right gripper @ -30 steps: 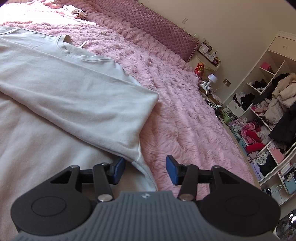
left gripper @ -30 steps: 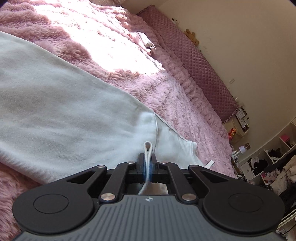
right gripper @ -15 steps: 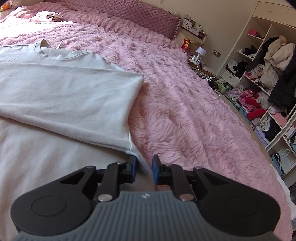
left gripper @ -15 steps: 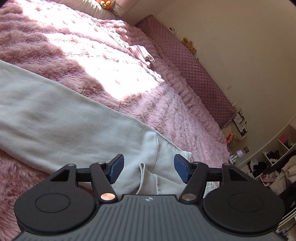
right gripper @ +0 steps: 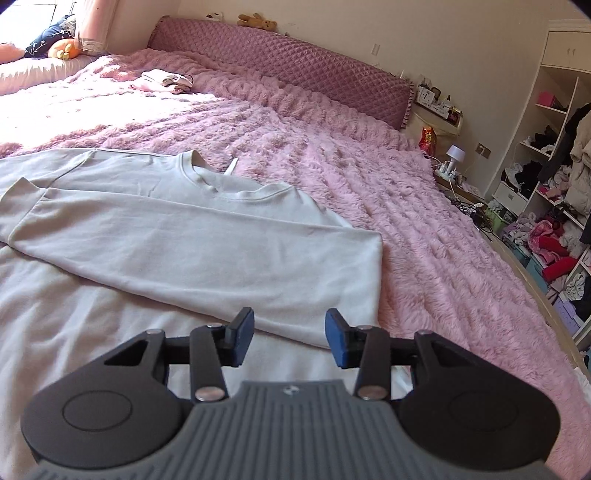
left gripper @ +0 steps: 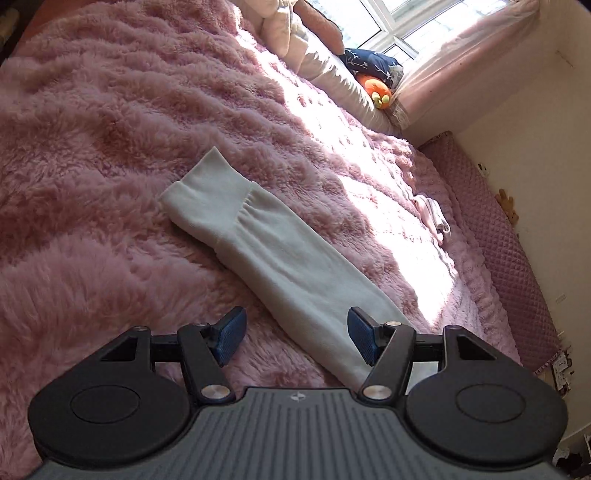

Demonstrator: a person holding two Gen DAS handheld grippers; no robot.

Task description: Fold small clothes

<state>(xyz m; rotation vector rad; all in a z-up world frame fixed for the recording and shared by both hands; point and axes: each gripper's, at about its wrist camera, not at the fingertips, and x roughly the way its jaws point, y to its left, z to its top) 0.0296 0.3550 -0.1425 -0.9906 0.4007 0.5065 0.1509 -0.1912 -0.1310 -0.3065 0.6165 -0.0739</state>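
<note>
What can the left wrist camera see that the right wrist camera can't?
Only the left wrist camera shows the sweatshirt's stretched-out sleeve with its ribbed cuff, the window and the open left hand-held gripper.

Only the right wrist camera shows the sweatshirt body with its neckline and a sleeve folded across it, the cluttered shelves, and the right hand-held gripper, which has just been opening, nothing between its pads.

Both show the pink blanket, the orange plush toy and the quilted headboard.
</note>
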